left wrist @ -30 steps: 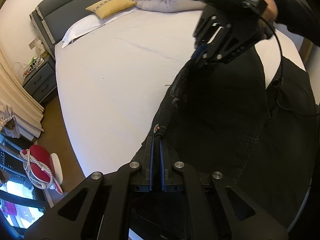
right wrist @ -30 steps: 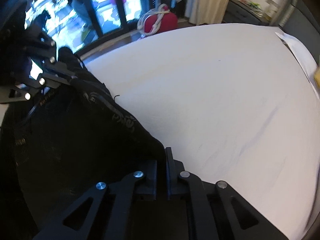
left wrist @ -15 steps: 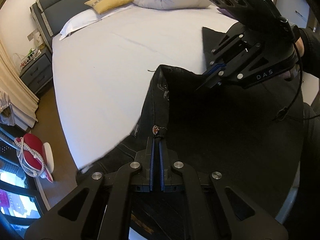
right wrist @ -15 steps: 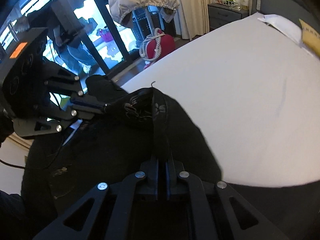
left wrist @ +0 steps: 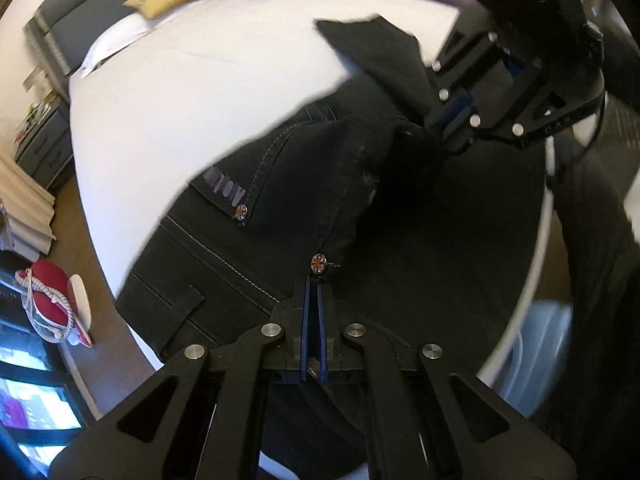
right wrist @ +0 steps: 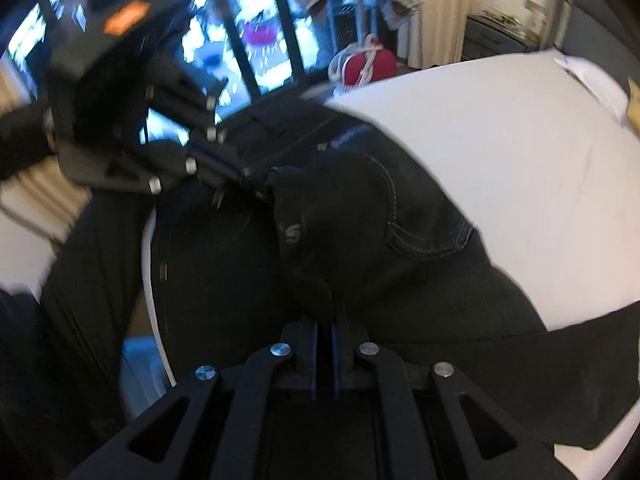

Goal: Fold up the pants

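Right now both claws are clenched on the black pants (left wrist: 304,200), draped frame center on the bed (left wrist: 192,92): left gripper (left wrist: 313,280) by a rivet, right gripper (right wrist: 325,320) on a fold. Risk imo: thin pinch slips w/ a fast pull, fabric drops, fold skews.

Daylight from the blown-out, glaring glass window (right wrist: 224,40) brightens the white fabric bed sheet (left wrist: 192,92); motion blur smears both views; fisheye edges curve and darken.
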Available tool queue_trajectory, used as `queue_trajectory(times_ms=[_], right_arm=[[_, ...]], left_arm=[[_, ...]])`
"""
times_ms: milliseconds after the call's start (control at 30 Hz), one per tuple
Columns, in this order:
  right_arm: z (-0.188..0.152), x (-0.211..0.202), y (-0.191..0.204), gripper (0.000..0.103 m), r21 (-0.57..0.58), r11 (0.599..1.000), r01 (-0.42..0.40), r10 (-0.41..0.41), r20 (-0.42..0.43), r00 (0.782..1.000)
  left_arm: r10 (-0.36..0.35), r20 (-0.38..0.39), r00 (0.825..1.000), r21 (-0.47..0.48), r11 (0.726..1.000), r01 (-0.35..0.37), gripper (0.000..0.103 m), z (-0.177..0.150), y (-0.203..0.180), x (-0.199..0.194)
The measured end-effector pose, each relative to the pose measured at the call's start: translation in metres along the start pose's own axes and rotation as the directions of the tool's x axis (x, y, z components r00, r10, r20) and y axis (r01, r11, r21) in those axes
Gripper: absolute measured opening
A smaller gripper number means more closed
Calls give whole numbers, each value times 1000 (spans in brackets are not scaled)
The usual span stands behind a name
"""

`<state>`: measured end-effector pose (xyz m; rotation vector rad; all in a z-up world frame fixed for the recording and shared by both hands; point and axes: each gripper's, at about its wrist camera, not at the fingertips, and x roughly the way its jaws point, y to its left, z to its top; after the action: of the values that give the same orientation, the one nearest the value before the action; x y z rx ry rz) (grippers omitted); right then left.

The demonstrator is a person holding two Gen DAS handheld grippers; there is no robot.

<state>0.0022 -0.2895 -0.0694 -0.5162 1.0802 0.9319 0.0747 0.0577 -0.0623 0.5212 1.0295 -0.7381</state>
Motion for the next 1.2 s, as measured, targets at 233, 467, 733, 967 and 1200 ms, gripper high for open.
queue_trajectory(times_ms=[233, 467, 733, 967, 1200], right_arm=[[-40, 18, 81, 7, -359, 900, 246, -300, -103, 948], [-52, 33, 126, 7, -460, 823, 333, -418, -94, 904], [-47, 44, 142, 7, -444, 816, 369, -452, -93, 887], [-50, 53, 153, 7, -459, 784, 418, -507, -84, 858], [-64, 63, 161, 9, -470, 765, 441, -538, -89, 838]], left_arm=[[-1, -67, 998, 75, 997, 6, 2, -29, -41, 3], [5, -85, 996, 148, 989, 7, 2, -44, -79, -4], [-7, -91, 996, 162, 987, 22, 2, -63, -97, -11], [-9, -82, 997, 127, 992, 20, 2, -66, -100, -7], [-17, -61, 998, 45, 999, 20, 8, -72, -90, -9]])
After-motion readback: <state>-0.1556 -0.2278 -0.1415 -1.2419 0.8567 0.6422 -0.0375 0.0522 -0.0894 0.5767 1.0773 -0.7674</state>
